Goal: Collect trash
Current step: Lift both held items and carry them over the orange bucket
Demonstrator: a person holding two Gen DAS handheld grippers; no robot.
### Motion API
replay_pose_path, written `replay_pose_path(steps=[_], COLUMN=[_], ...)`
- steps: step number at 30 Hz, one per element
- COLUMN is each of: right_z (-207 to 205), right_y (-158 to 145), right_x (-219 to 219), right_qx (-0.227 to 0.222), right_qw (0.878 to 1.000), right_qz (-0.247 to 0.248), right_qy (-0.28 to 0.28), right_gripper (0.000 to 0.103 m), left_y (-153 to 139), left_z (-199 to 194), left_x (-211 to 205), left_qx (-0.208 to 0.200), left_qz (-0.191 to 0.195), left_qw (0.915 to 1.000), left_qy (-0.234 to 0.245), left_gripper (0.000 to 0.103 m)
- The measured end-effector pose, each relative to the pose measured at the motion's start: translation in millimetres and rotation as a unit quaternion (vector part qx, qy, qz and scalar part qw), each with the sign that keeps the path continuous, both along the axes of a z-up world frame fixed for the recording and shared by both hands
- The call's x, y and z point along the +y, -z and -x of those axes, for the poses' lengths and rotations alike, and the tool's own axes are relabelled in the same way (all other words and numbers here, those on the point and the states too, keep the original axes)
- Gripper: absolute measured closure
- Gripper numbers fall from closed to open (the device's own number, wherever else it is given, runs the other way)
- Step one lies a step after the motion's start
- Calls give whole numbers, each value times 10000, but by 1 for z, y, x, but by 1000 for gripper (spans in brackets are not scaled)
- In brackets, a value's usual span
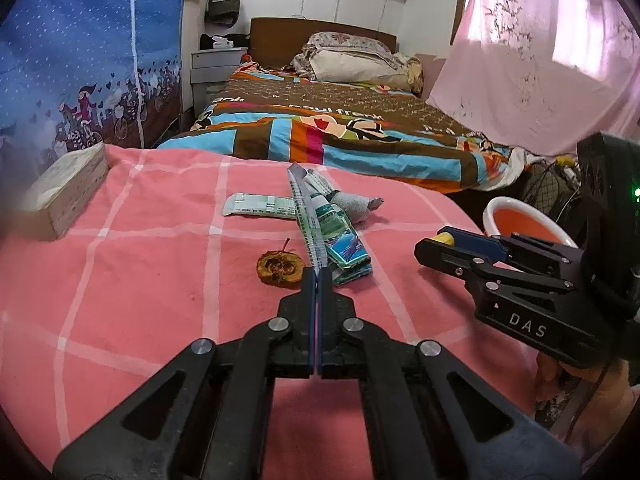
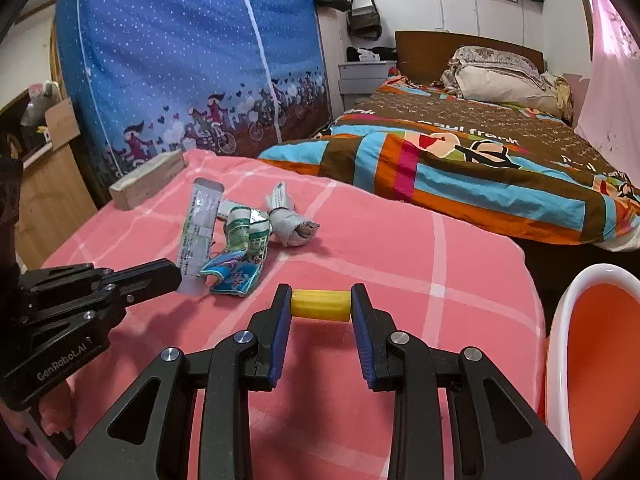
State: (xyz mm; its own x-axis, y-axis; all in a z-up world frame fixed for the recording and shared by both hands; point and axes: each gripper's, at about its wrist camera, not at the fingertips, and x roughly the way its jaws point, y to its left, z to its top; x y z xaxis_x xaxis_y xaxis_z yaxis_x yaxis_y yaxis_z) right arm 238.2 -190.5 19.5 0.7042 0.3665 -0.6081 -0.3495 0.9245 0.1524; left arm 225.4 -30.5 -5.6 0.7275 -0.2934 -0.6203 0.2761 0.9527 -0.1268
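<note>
I am holding the left gripper (image 1: 319,276) with its jaws pinched fully together on the near end of a long flat wrapper (image 1: 306,216), a clear strip with small print that is slanting up and away from the fingertips. In the right wrist view that same left gripper (image 2: 176,276) is coming in from the left, and the wrapper (image 2: 198,236) is standing tilted with its far end raised above the pink checked cloth (image 2: 380,240).

I am keeping the right gripper (image 2: 320,306) at a narrow opening, its 2 blue pads pressing on the ends of a small yellow cylinder (image 2: 321,305), which is lying crosswise between them above the cloth. In the left wrist view the right gripper (image 1: 432,246) is off to the right, the yellow cylinder (image 1: 444,239) showing at its tip.

The rest of the trash is lying on the cloth beyond the grippers: a crumpled green and blue packet (image 1: 340,240), another flat white and green wrapper (image 1: 260,205), a grey twisted wad (image 1: 356,205), and a dried brown fruit slice (image 1: 278,268) just left of my left fingertips. A white basin with an orange inside (image 2: 592,340) is sitting to the right of the cloth's edge. A wooden block (image 1: 60,192) is resting at the far left corner.
</note>
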Motion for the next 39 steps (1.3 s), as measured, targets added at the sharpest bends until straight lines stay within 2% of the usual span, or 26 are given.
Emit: replay_pose_path(steps=[6, 10, 14, 19, 24, 30, 33, 39], right_z=[10, 25, 42, 66, 86, 99, 107, 114], right_y=[-8, -17, -28, -49, -67, -76, -76, -70], right_x=[-1, 0, -10, -25, -54, -99, -123, -163], right_qx=[-307, -782, -1312, -2160, -2807, -3090, -3169, -3036], right_qw=[9995, 9969, 9908, 9753, 9560, 9409, 9340, 9271], right_qz=[-92, -97, -332, -418, -626, -778, -694, -586], right_qy=[-46, -63, 4, 202, 586, 1150, 1500, 2117], right_gripper=[75, 75, 75, 75, 75, 75, 75, 75], left_y=[-9, -18, -28, -45, -60, -74, -77, -75], left_z=[16, 29, 46, 63, 74, 82, 86, 93], left_x=[8, 12, 8, -11, -34, -76, -101, -146], left_qx=[-437, -894, -1447, -2113, -2529, -2817, -2884, -2866], left_qz=[198, 283, 267, 239, 321, 399, 397, 334], left_qw=[9988, 9955, 9891, 9771, 9667, 9566, 9525, 9466], left_qy=[-119, -122, -77, 59, 234, 632, 897, 1438], left_gripper=[99, 100, 99, 99, 99, 99, 99, 99])
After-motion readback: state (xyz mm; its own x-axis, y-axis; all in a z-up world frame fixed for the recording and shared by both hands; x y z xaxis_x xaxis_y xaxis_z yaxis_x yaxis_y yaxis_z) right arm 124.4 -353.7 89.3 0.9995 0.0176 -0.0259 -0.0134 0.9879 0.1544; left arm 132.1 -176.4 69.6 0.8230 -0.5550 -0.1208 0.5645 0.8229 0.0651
